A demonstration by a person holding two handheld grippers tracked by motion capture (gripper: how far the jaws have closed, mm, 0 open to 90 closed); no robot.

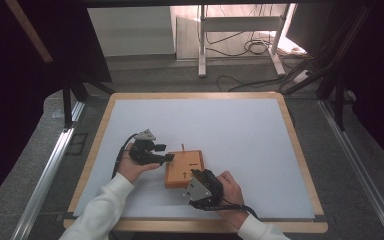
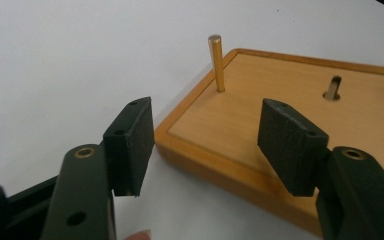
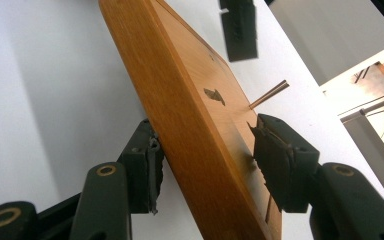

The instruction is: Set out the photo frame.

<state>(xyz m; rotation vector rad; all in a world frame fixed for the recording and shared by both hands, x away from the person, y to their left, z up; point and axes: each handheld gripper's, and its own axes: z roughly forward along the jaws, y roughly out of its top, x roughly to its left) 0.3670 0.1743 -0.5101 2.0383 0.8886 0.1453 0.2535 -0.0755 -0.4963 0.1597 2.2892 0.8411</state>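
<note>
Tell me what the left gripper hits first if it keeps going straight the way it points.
Probably the near corner of the wooden board: the open left gripper already straddles it, with the brass peg behind.

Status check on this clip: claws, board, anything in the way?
Left claw open at the wooden board's peg corner, brass peg upright beyond it. Right claw straddles the board's near edge, jaws not clamped. White table around it, nothing blocking.

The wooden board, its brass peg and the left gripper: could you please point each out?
wooden board (image 1: 184, 170), high view, top face.
brass peg (image 2: 216, 62), left gripper view, mid-shaft.
left gripper (image 2: 205, 142), left gripper view, midway between jaws.
</note>
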